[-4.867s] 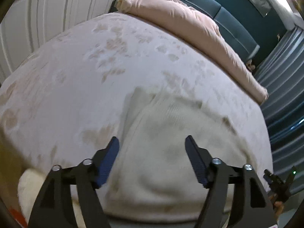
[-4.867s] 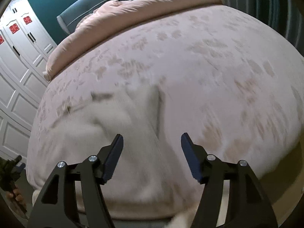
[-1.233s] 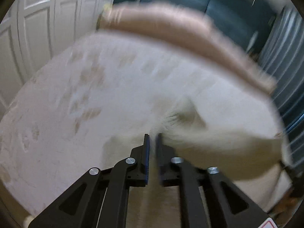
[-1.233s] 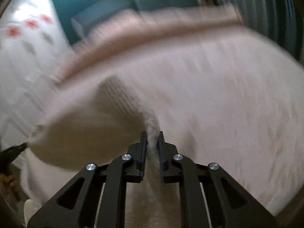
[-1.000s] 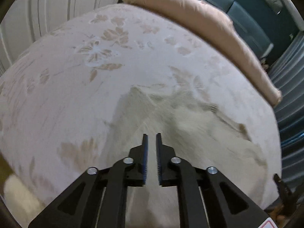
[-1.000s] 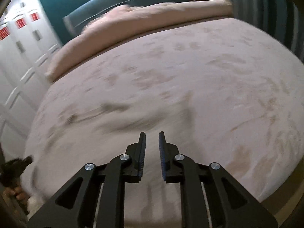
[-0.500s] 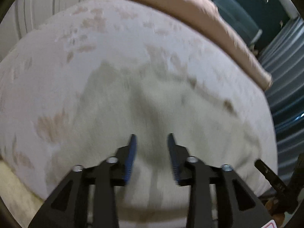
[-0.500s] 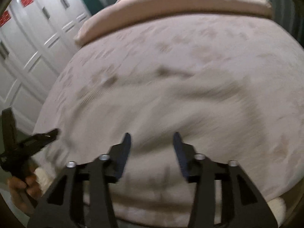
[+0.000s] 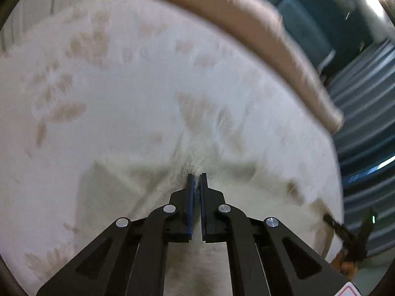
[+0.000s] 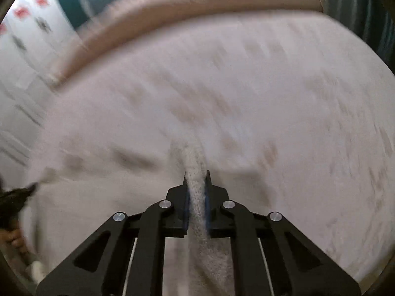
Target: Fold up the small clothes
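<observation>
Left wrist view: cream knit garment [image 9: 153,197] spread on the near part of the bed, a pinch of its fabric drawn up into a small peak at the left gripper [image 9: 196,185]. Jaws nearly together, clamped on that thin fold; blue pads [image 9: 190,197] visible on the inner faces.

Right wrist view: same garment [image 10: 196,197], a thicker ridge of knit caught between the fingers of the right gripper [image 10: 196,180]. Jaws closed on it, held slightly apart by the bunched fabric.

Change from half a second earlier: both grippers then parted above the flat garment, gripping nothing; now both shut on cloth.

Surroundings: pale bedspread [image 9: 123,86] with a faint leaf print under the garment; pink rolled duvet [image 9: 246,24] along the far edge; teal headboard [image 9: 301,19] behind it.

Left view only: grey curtain folds [image 9: 365,113] at right, other gripper small at lower right.

Right view only: white wardrobe doors [image 10: 22,37] with red marks at left, much motion blur, other gripper's tip at the left edge.
</observation>
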A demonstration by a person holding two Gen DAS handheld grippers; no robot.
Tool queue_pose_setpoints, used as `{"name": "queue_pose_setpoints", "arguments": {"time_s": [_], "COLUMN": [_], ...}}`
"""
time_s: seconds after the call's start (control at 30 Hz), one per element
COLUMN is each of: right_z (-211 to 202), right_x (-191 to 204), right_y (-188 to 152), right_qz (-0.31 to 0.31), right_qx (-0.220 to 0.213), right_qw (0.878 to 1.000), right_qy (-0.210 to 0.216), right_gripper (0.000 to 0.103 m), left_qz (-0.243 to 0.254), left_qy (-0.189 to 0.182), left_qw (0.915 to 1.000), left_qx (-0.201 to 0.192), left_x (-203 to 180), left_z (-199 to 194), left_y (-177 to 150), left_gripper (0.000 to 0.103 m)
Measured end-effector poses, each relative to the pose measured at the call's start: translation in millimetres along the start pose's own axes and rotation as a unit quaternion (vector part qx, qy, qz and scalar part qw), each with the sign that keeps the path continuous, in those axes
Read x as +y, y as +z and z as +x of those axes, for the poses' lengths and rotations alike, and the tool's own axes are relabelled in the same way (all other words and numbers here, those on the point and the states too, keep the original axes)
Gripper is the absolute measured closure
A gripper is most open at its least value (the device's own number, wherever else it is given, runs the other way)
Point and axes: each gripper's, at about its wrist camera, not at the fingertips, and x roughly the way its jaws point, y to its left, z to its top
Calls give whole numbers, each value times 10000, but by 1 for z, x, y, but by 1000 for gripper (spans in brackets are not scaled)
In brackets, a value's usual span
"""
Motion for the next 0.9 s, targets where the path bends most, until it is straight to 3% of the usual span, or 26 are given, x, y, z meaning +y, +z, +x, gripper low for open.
{"name": "queue_pose_setpoints", "arguments": {"time_s": [0.07, 0.13, 0.2, 0.27, 0.3, 0.47, 0.5, 0.6, 0.63, 0.67, 0.73, 0.8, 0.9], "right_z": [-29, -21, 23, 67, 68, -15, -32, -41, -35, -17, 20, 14, -20], "right_x": [8, 3, -10, -22, -22, 11, 26, 73, 86, 106, 122, 128, 130], "right_y": [9, 12, 8, -3, -9, -20, -28, -54, -65, -85, -118, -123, -108], "right_qz": [-70, -49, -65, 101, 164, 119, -21, -415, -559, -887, -1317, -1445, -990], "right_qx": [-543, -588, 0, 817, 810, -259, -346, -36, 175, 579, 1207, 978, 823], "right_qw": [9983, 9982, 9984, 9928, 9921, 9967, 9977, 9991, 9981, 9940, 9839, 9845, 9910], "right_qy": [192, -44, -567, -873, -948, -756, -591, 46, 189, 279, 24, -201, 357], "right_gripper": [94, 94, 93, 92, 89, 84, 83, 81, 80, 79, 79, 77, 77], "left_qz": [-121, -168, 95, 177, 209, 630, 708, 821, 867, 988, 1157, 1276, 1259], "left_qy": [-20, 253, 827, 1115, 1169, 1454, 1488, 1227, 1109, 957, 966, 1237, 1356], "left_qw": [9990, 9980, 9961, 9932, 9923, 9868, 9852, 9860, 9872, 9894, 9884, 9819, 9807], "left_qx": [-420, -553, -307, 277, 356, -337, -469, -776, -743, -474, 163, 648, 633], "left_x": [2, 9, 15, 22, 20, -15, -27, -67, -74, -84, -87, -83, -72], "left_z": [-23, -23, 4, 39, 45, -6, -19, -48, -49, -40, -17, 3, 2], "left_y": [12, 17, 14, 3, -6, -19, -24, -56, -66, -84, -112, -134, -147], "left_gripper": [101, 101, 101, 101, 100, 96, 90, 43, 41, 41, 42, 48, 48]}}
